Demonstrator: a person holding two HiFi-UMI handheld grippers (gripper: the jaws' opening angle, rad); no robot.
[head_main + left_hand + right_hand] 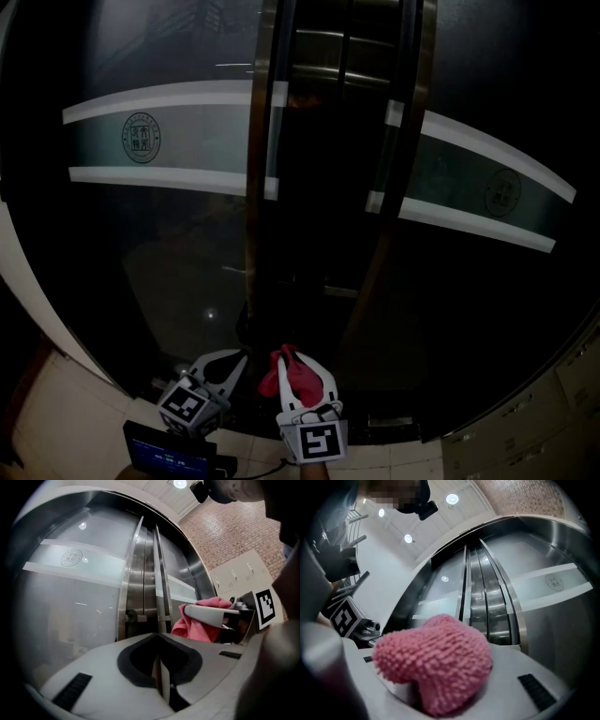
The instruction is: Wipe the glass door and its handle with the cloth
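The glass door (169, 244) fills the dark head view, crossed by a frosted band with a round emblem (141, 138). Tall metal handle bars (255, 187) run down beside the middle gap, also seen in the left gripper view (129, 588). My right gripper (298, 373) is low at the centre, shut on a fluffy pink cloth (436, 667) that bulges from its jaws (281, 367). My left gripper (232, 364) hangs just to its left, shut and empty, jaws meeting (159, 641). Both are short of the glass.
Beige floor tiles (66, 412) lie at the lower left. Pale locker doors (525, 427) stand at the right, below a brick wall (225, 531). A small device with a blue screen (169, 457) sits at the bottom edge under my left gripper.
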